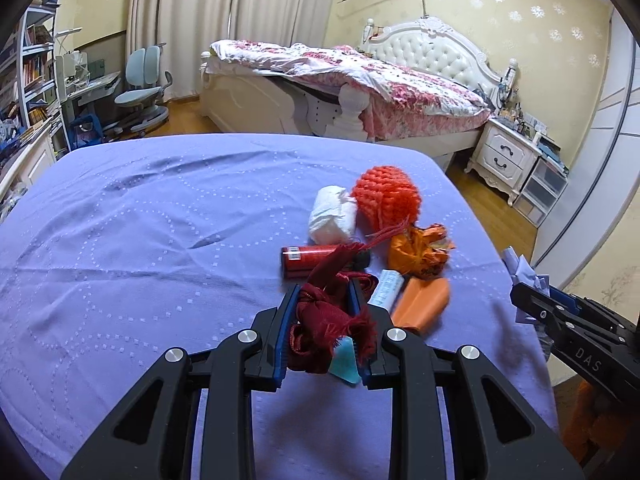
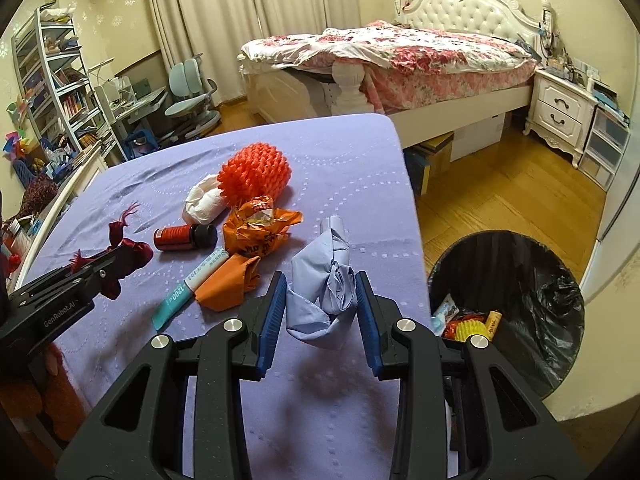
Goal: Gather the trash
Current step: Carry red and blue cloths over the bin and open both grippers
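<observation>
Left claw (image 2: pixel 120 264) reads "GenRobot.AI" (tube (image 2: pixel 188 288): "1200").

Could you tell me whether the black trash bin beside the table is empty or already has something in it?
Partly filled: the trash bin already holds a few items at the bottom of its black liner, among them a yellow piece.

Red cloth (image 1: pixel 328 320): frayed, bunched, clamped in your left jaws.
Blue paper (image 2: pixel 324 296): crumpled, pinched in your right jaws.
Pile on surface: orange net ball (image 2: pixel 256 174), white wad (image 2: pixel 204 200), red bottle (image 2: pixel 184 237) lying flat, orange wrapper (image 2: pixel 256 232).
Bin (image 2: pixel 556 280): black-lined, held scraps.
</observation>
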